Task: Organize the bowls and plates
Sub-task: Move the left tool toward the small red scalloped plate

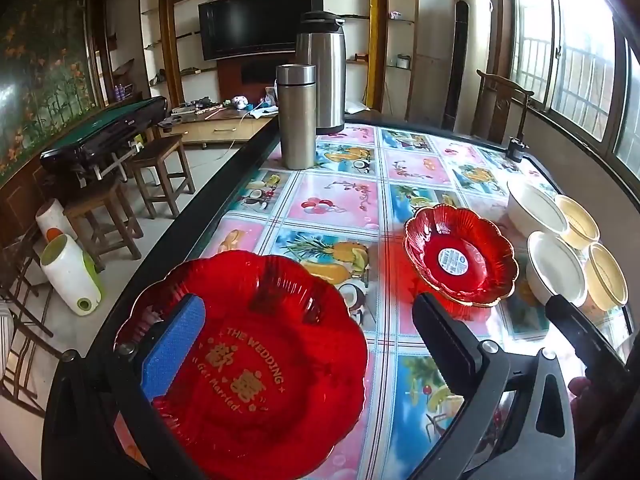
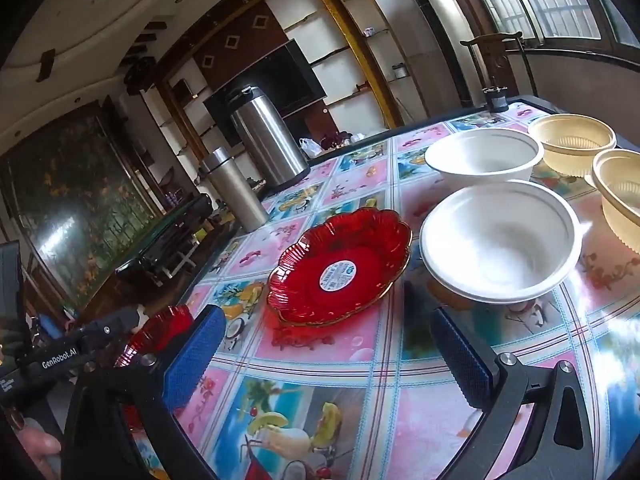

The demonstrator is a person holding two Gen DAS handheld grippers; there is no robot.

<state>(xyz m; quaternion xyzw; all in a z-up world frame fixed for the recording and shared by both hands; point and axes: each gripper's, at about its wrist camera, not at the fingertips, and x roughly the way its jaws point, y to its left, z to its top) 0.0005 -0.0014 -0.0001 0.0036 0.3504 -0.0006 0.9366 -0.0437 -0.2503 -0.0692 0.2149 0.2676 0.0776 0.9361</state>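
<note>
A large red plate with gold wedding lettering lies at the table's near left edge. My left gripper is open wide around it; the blue pad is over the plate's left side and the other finger stands clear on the right. A smaller red scalloped plate with a round sticker sits mid-table. My right gripper is open just in front of it, holding nothing. Two white bowls and two cream bowls stand to the right.
A steel flask and a tall steel thermos stand at the far left of the patterned table. A small black fixture sits at the far edge by a wooden chair. Stools stand on the floor to the left.
</note>
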